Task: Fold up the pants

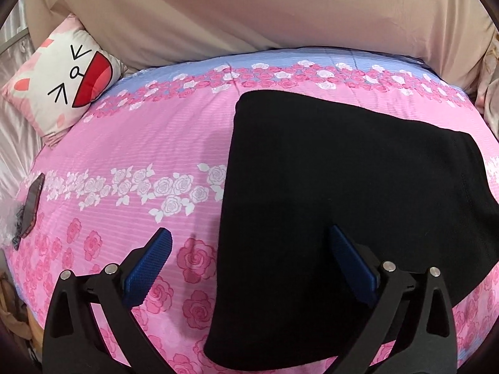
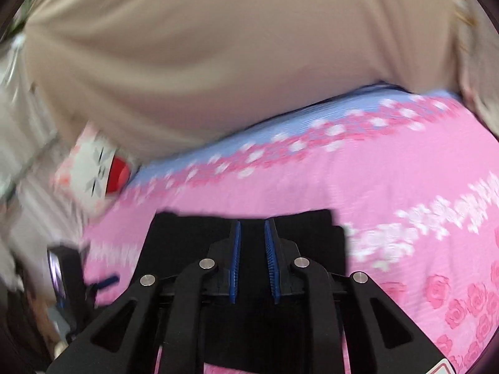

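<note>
Left wrist view: the pants [image 1: 343, 193] lie folded into a flat black block on the bedspread [image 1: 149, 143], toward its right side, with the left edge running straight up the middle of the picture. The left gripper [image 1: 249, 243] hangs above the near left edge of the pants with its fingers spread wide and nothing between them — one blue pad [image 1: 146, 268] sits over the pink roses, the other over the black cloth. A cushion [image 1: 62, 87] with a drawn face leans at the far left corner of the bed. A phone [image 1: 32, 205] lies by the left edge. A beige cloth [image 1: 249, 9] fills the background.

Right wrist view: blurred. The right gripper [image 2: 252, 227] is above the pants [image 2: 193, 233], its fingers close together and parallel with a narrow gap between the pads — whether cloth is caught there I cannot tell. The bedspread [image 2: 389, 171] stretches to the right, and the cushion [image 2: 93, 168] shows at the left
</note>
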A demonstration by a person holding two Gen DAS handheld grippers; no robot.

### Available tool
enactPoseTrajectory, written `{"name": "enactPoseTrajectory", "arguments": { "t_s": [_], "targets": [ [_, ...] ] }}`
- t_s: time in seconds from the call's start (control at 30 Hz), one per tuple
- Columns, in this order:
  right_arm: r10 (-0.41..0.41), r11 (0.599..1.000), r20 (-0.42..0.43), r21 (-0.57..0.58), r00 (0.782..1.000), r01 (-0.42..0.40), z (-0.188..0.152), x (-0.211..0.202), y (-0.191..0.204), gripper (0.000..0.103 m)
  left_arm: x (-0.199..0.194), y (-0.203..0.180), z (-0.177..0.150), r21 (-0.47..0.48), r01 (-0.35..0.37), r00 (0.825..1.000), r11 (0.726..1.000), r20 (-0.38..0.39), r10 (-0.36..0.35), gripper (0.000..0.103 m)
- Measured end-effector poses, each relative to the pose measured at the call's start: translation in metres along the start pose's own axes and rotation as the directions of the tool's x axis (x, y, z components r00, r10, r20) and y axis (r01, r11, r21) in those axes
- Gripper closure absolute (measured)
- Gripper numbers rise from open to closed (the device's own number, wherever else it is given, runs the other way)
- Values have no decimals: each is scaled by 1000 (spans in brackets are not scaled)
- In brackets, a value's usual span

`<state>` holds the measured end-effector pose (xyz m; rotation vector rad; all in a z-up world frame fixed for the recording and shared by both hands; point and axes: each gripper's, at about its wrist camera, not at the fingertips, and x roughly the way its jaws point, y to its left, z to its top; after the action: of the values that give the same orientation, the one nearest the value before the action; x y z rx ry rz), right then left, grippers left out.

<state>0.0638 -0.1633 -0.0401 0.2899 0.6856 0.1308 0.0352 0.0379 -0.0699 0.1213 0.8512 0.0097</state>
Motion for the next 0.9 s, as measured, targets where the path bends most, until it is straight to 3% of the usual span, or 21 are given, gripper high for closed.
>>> {"name": "enactPoseTrajectory", "arguments": {
  "t_s": [0.07,0.1,0.17,0.2,0.27,0.37,0.43,0.47,0.5,0.53,0.57,0.63,0.77,0.9],
  "targets": [
    [-89,996,-99,-24,991,87,-12,37,-9,85,0,-1,-1,-4,0,1000,1000,-1,0,5],
    [-131,991,-127,-11,983,131,-18,48,-18,93,-1,-1,-1,-2,1,1000,1000,-1,-1,5],
    [-77,992,-100,88,992,86,-16,42,-26,94,0,-1,-1,5,4,1000,1000,-6,-4,5],
    [-56,992,-83,106,995,64,-14,34,-24,89,-1,-1,-1,13,0,1000,1000,-6,0,5],
    [-46,996,-26,72,999,48,-10,11,-8,84,0,-1,-1,19,0,1000,1000,-4,0,5],
    [-24,1000,-39,12,999,25,-21,-5,8,84,1,0,-1,3,6,1000,1000,-10,-6,5],
    [-60,998,-84,-27,995,58,-35,0,6,84,2,-1,-2,-6,5,1000,1000,-11,-5,5],
    [-126,992,-111,-44,986,122,-46,4,0,85,2,-1,-2,-8,4,1000,1000,-10,-4,5],
    [-144,989,-122,-34,982,141,-52,7,-9,98,1,-2,-3,-9,5,1000,1000,-10,-5,5],
    [-115,993,-119,6,986,117,-54,4,-16,100,2,-2,-3,-10,8,1000,1000,-12,-8,5],
    [-75,994,-103,73,992,82,-52,-9,-22,99,1,-3,-3,-9,3,1000,1000,-12,-3,5],
    [-66,995,-55,74,996,70,-48,-27,-18,88,1,-4,-3,-3,-7,1000,1000,-9,7,5],
    [-97,995,-33,9,995,97,-49,-51,-13,87,1,-4,-2,2,-16,1000,1000,-10,16,5],
    [-107,991,-58,77,993,111,-64,-56,-37,87,-3,-4,-3,-7,-19,1000,1000,-19,18,5]
  ]
}}
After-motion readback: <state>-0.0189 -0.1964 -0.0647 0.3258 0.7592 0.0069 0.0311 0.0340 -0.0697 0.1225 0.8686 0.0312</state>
